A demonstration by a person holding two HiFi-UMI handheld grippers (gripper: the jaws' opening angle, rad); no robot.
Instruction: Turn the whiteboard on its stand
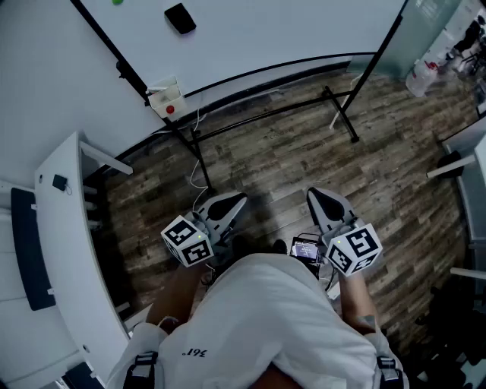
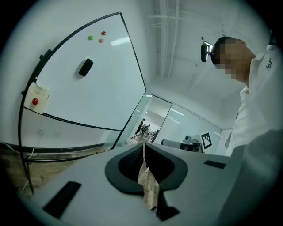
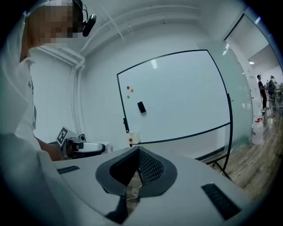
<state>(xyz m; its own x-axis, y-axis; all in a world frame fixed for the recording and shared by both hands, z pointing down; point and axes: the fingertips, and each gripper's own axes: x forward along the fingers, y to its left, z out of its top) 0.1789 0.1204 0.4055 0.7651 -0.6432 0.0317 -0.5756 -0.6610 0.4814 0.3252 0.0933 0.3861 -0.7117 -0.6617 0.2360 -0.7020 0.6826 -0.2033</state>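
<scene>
The whiteboard [image 1: 250, 30] stands on its black stand [image 1: 343, 114] ahead of me, upright. It carries a black eraser [image 1: 181, 18], and a white box with a red button [image 1: 165, 99] hangs at its lower left corner. My left gripper [image 1: 238, 200] and right gripper [image 1: 316, 196] hover side by side over the wooden floor, well short of the board. Both are shut with nothing between the jaws. In the left gripper view the whiteboard [image 2: 88, 84] fills the left, beyond my left gripper [image 2: 144, 146]. The right gripper view shows the whiteboard [image 3: 181, 101] ahead of my right gripper [image 3: 138, 151].
A white curved desk [image 1: 61, 228] runs along the left, and another desk edge [image 1: 463, 148] juts in at the right. Loose cables [image 1: 199, 178] lie by the stand's left foot. A plastic bottle [image 1: 425, 72] sits at the far right. Glass partitions stand behind the board.
</scene>
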